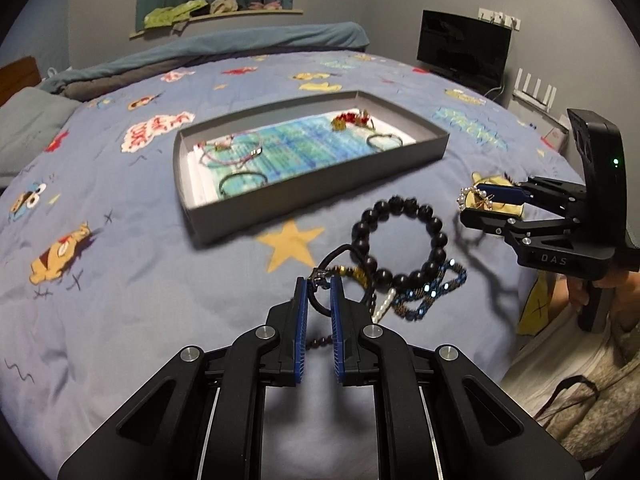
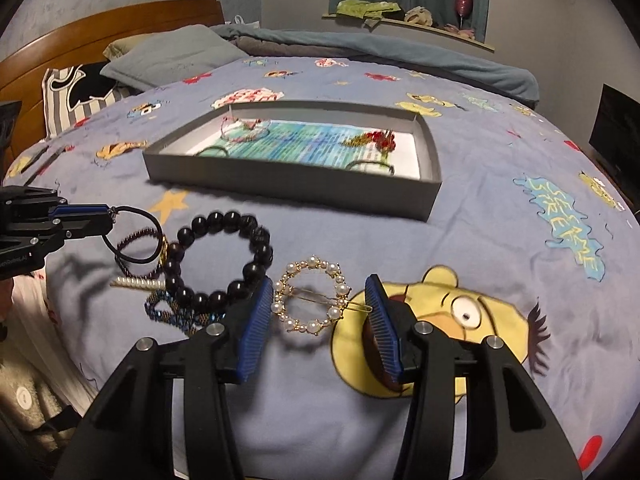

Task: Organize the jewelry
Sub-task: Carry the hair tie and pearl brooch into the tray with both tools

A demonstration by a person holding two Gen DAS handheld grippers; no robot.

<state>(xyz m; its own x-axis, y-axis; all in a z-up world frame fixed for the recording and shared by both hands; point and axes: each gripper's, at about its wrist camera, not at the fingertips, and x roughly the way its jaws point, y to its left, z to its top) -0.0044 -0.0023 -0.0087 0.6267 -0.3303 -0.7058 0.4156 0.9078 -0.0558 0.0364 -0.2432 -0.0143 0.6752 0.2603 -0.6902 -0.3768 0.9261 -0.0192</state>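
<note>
Just in front of the grey box, on the cartoon bedspread, both hands are mid-pickup and I can see a few ways this goes sideways.

The left gripper has its jaws pinched together on the black hair tie, right at its little metal bit. The tie's loop lies across the big black bead bracelet and a gold-beaded piece, with the blue beaded bracelet and a pearl clip bunched just beside that. Lift too fast and I'd bet the tie drags a neighbour along, then drops it short of the box.

The right gripper is closed on the round pearl hair clip, jaws about half apart, holding it across its width by the rim on one side and the thin gold pin on the other. That looks like a sketchy grip to me: the pin could slide on the pad and the ring could swivel or pop out on the way to the box.

As for the box itself, it has a blue-green patterned sheet on the bottom. On it: a pink and purple bracelet tangle at the far-left end, a red and gold cluster at the far-right end, and two dark hair ties along the near wall. Middle of the box looks free, so that's where I'd aim.
</note>
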